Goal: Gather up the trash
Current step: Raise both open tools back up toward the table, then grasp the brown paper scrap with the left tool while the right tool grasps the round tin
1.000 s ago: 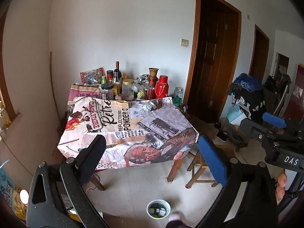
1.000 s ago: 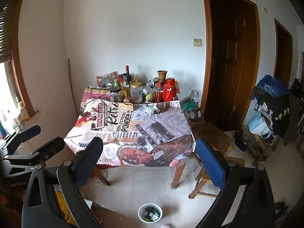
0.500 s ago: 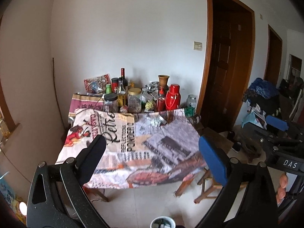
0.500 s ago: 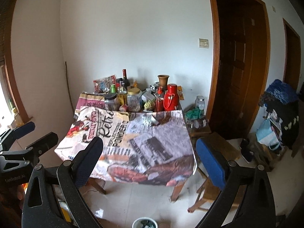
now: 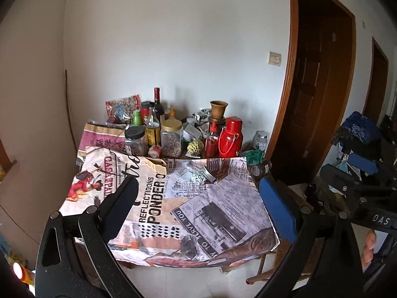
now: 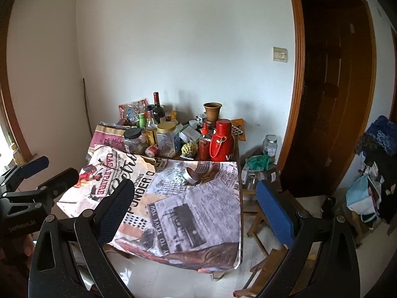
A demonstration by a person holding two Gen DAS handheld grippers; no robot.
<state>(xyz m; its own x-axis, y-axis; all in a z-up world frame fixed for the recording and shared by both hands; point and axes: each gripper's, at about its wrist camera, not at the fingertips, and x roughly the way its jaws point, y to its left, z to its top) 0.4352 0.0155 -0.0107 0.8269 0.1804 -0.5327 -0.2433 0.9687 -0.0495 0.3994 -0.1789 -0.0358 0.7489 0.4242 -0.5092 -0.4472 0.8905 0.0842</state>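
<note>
A table (image 5: 260,247) is covered by a newsprint-patterned cloth (image 5: 218,213) that hangs over its near edge. On the cloth, toward the far half, a crumpled foil cup (image 5: 202,175) is seen lying on its side beside clear plastic wrap (image 5: 184,172). Along the far edge, against the wall, 1 red thermos (image 5: 230,137), 1 red sauce bottle (image 5: 212,141), 2 plastic jars (image 5: 171,137), a wine bottle (image 5: 158,106), a clay vase (image 5: 218,109) and a tipped red can (image 5: 155,151) are crowded together.

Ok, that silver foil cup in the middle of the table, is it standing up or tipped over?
Tipped over. The foil cup lies on its side on the tablecloth, with its open rim facing sideways.
</note>
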